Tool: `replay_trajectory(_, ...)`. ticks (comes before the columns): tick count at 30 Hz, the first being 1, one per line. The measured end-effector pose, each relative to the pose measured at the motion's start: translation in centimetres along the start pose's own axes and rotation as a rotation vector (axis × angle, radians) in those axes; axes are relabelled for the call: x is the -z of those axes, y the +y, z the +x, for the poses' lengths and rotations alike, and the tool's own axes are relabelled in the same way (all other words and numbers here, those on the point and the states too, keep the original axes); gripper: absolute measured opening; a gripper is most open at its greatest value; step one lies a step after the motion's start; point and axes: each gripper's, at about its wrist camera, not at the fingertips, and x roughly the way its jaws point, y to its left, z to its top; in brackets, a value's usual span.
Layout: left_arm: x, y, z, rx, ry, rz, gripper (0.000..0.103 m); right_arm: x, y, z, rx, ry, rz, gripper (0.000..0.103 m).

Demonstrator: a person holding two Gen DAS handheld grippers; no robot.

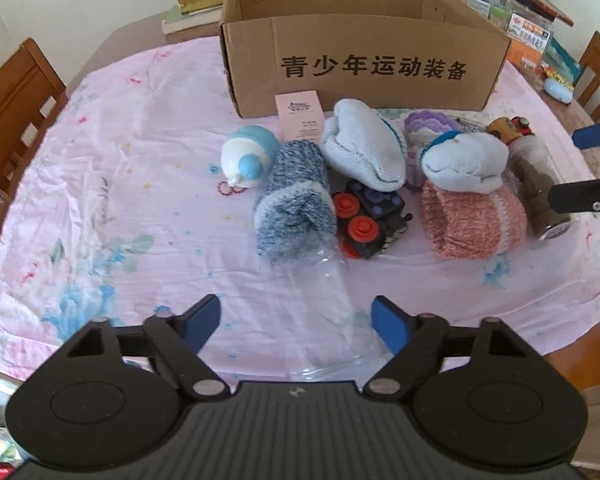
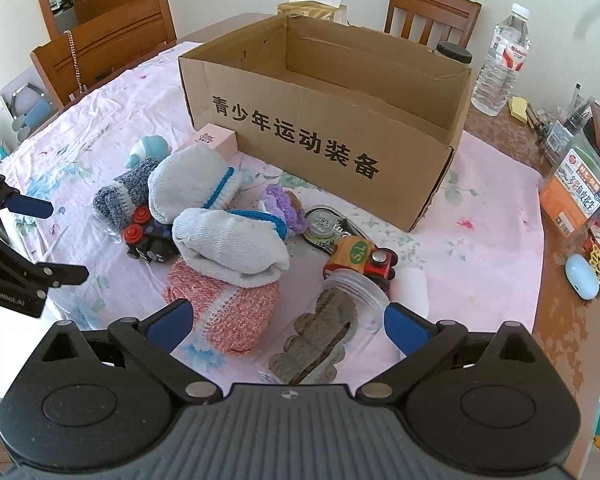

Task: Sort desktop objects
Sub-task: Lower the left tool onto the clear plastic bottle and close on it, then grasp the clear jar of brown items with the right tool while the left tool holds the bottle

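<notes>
Socks, rolled and fuzzy (image 1: 296,208), sit heaped before the brown cardboard box (image 1: 364,60); left gripper (image 1: 296,320) jaws part-open over clear plastic wrap (image 1: 324,280), right gripper (image 2: 286,320) jaws wide, empty.

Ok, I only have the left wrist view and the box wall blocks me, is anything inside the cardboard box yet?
Observer: No. In the right wrist view the cardboard box looks empty, as far as its floor shows.
Operator: What's the red and yellow thing behind the jar?
Observer: A wooden toy train, lying right at the mouth end of the clear jar.
Operator: Anything hidden behind the socks?
Observer: A flat round tin-like item lies between the purple knit piece and the train.
</notes>
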Motion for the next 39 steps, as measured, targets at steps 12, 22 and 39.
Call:
replay_trajectory(12, 0.3, -0.4, 1.4, 0.060, 0.038, -0.090, 0.056, 0.3, -0.8, -0.1, 0.024, 0.002, 0.039, 0.103)
replay_trajectory(22, 0.4, -0.5, 0.4, 0.079, 0.025, 0.065, 0.056, 0.4, -1.2, -0.1, 0.032, 0.007, 0.062, 0.103)
replay_trajectory(39, 0.8, 0.9, 0.9, 0.092, 0.059, -0.040, 0.054, 0.3, -2.0, 0.8, 0.046, 0.022, 0.133, 0.103)
